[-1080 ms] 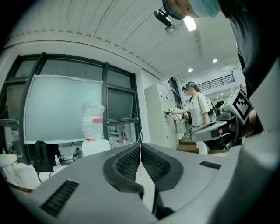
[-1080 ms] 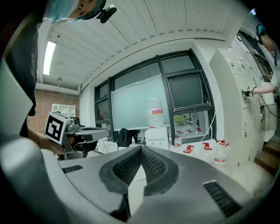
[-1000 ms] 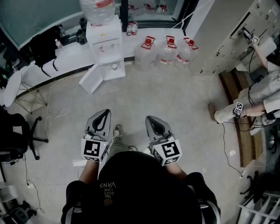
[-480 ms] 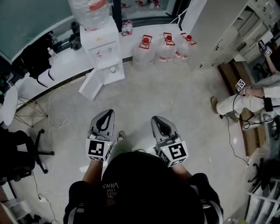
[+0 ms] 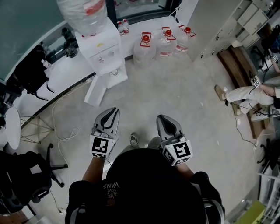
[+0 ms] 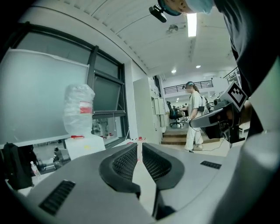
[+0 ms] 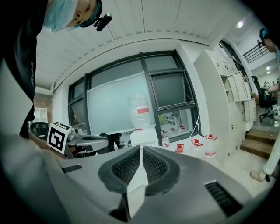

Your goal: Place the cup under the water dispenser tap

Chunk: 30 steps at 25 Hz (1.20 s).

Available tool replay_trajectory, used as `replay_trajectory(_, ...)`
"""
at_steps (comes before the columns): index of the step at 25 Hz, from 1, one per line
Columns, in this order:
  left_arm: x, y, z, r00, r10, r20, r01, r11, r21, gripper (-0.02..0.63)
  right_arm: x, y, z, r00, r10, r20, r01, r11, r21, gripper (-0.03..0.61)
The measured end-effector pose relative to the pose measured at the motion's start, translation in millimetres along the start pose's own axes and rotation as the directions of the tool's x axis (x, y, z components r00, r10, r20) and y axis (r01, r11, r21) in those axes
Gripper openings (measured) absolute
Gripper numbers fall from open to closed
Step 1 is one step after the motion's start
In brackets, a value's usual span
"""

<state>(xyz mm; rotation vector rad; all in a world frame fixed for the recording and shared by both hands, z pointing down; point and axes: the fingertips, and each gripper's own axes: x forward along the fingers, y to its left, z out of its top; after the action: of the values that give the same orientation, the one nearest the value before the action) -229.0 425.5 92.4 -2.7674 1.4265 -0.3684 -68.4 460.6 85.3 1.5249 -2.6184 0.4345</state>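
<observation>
The white water dispenser [image 5: 103, 48] stands against the far wall, with a clear bottle [image 5: 83, 13] upside down on top. A small round pale thing [image 5: 114, 72], perhaps the cup, sits at its front below the taps; it is too small to tell. My left gripper [image 5: 114, 110] and right gripper [image 5: 162, 117] are held side by side over the floor, well short of the dispenser and pointing towards it. Both are shut, with nothing between the jaws. The left gripper view has the dispenser [image 6: 85, 146] at its left. In the right gripper view the dispenser [image 7: 143, 136] is straight ahead.
The dispenser's lower door [image 5: 96, 89] hangs open to the floor. Three large water jugs [image 5: 165, 41] stand along the wall to its right, next to white cabinets [image 5: 214, 22]. A cable [image 5: 61, 131] and an office chair [image 5: 26, 175] are at the left. Another person [image 5: 249, 94] is at the right.
The person has walked on across the floor with both grippers. The view has turned, so the dispenser now lies nearer and more to the left. Both jaws have stayed shut.
</observation>
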Motion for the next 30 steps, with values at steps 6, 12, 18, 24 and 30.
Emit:
replay_trajectory(6,26.1,27.9,-21.6,0.997,-0.051,-0.064,0.049,0.998,-0.034,0.028,25.0,-7.5,2.4,0.998,-0.056,-0.005,0.056,0.998,0.005,0.046)
replay_trajectory(12,68.6,33.8,-37.5,0.989,-0.082,-0.124,0.073,0.995,-0.075,0.095,47.0,-38.4,4.9,0.997,-0.076,-0.024,0.077,0.997,0.029,0.046)
replay_trajectory(18,127.9,51.4,-39.2,0.984,-0.073,-0.162,0.065,0.996,-0.055,0.118,87.0,-79.7,17.6,0.998,-0.050,-0.030,0.051,0.998,0.046,0.045)
replay_trajectory(24,197.1,59.5,-60.7,0.968,-0.076,-0.238,0.075,0.997,-0.016,0.144,120.3,-135.5,20.2,1.000,-0.026,0.014,0.026,0.999,0.047,0.046)
replay_trajectory(30,262.2,67.4,-76.4,0.964,-0.077,-0.254,0.087,0.996,0.029,0.147,142.6,-188.6,16.3,0.997,-0.072,0.010,0.070,0.989,0.127,0.046)
